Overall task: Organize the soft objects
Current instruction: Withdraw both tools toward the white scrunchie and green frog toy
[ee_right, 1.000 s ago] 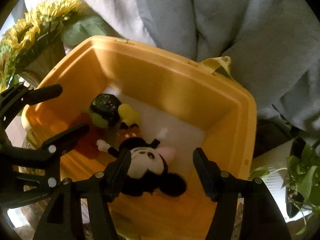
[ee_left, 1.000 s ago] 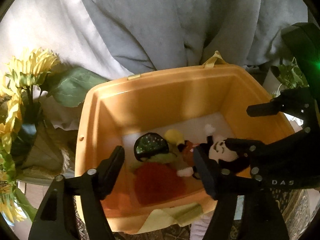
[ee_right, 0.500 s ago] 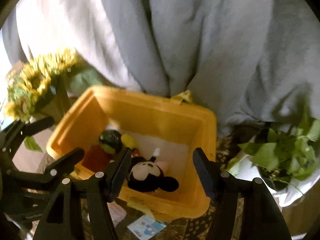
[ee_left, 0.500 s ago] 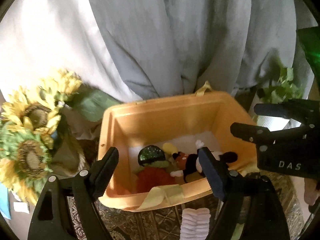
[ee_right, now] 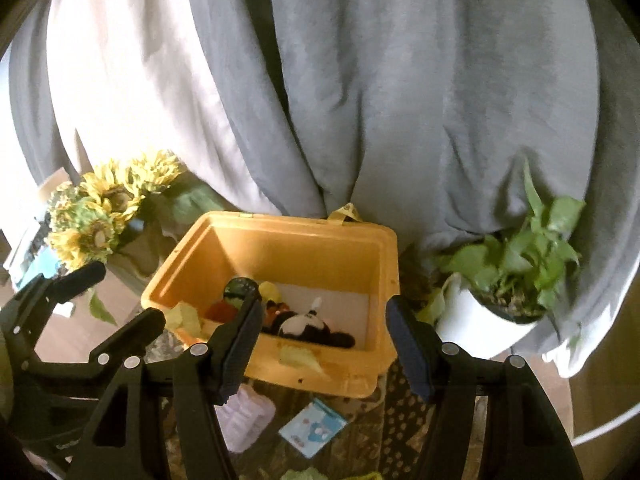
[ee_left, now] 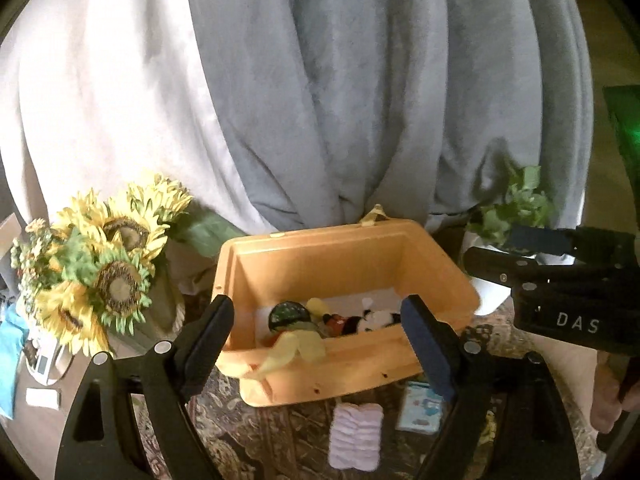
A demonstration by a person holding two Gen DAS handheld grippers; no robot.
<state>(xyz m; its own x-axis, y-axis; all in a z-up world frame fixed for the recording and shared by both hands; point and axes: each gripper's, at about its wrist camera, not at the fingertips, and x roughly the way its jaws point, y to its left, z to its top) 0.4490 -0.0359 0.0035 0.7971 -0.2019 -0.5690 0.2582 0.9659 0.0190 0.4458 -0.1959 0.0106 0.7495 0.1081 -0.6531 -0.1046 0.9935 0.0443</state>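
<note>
Below your two open hand-held grippers, one pink ribbed cloth (ee_left: 355,434) lay outside the orange bin (ee_left: 352,372).

You held the left hand-held gripper (ee_left: 320,340) and right hand-held gripper (ee_right: 320,344) wide and empty above the bin, where a black-and-white plush mouse (ee_right: 308,326) and a green-capped plush (ee_left: 289,314) already sat. Soft and folded, the cloth lay long axis toward you on the patterned table (ee_left: 256,440), just under the left one, likely nearer. Beside it lay a flat blue packet (ee_left: 420,412).
</note>
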